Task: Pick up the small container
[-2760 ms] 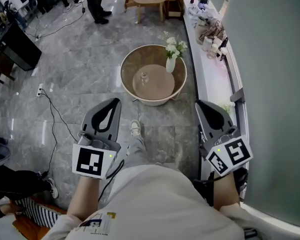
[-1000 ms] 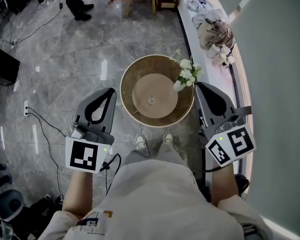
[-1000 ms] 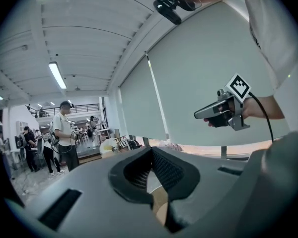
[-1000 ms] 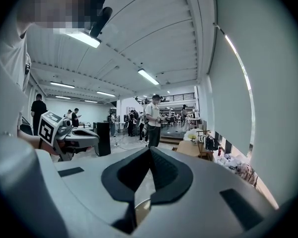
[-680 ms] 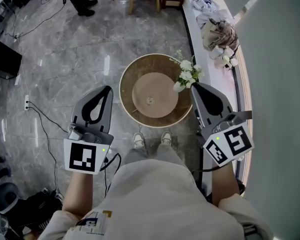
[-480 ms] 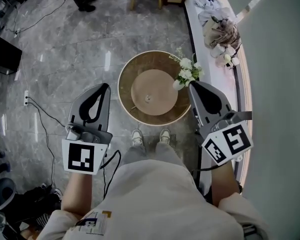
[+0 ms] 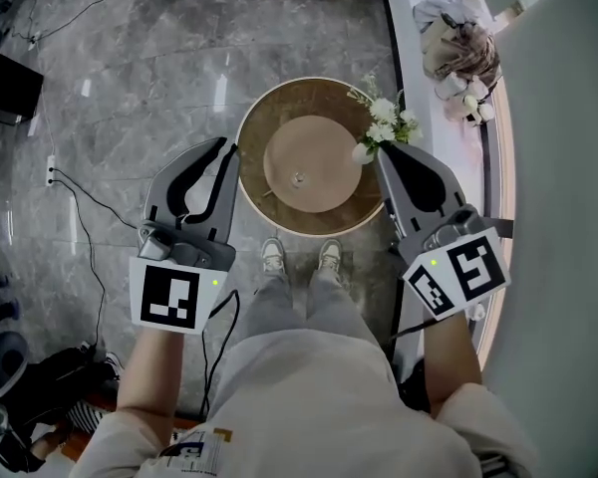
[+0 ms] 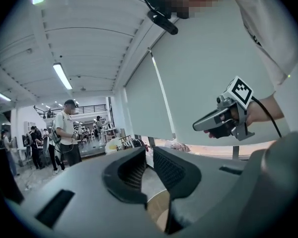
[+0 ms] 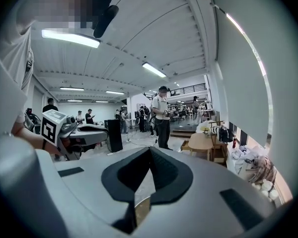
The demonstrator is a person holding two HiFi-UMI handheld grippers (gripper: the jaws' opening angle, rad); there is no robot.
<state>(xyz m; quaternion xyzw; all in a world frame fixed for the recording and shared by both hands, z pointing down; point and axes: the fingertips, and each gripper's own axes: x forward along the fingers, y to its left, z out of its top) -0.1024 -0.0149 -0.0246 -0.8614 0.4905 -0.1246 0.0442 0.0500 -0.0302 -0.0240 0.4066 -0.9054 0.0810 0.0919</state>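
Observation:
The small container (image 7: pixel 297 178) is a tiny clear object at the centre of a round wooden table (image 7: pixel 254 118) with a raised rim. My left gripper (image 7: pixel 229 149) hangs at the table's left rim. Its jaws are all but shut, having just parted a hair to a thin slit, with nothing between them (image 8: pixel 149 151). My right gripper (image 7: pixel 379 157) is shut and empty at the right rim, next to a white vase (image 7: pixel 363 152) of white flowers (image 7: pixel 387 118). Both gripper views look out level over the room, with only a sliver of the table's rim (image 9: pixel 141 207) below the jaws.
A white ledge (image 7: pixel 419 78) runs along the right wall with bundled clothes (image 7: pixel 460 50) on it. A cable (image 7: pixel 85 202) lies on the grey floor at left. The person's shoes (image 7: pixel 273 257) stand just before the table. Several people stand far off (image 9: pixel 161 115).
Both grippers have moved forward and lower, and their tips now flank the round table's rim. The table sits nearer in the head view.

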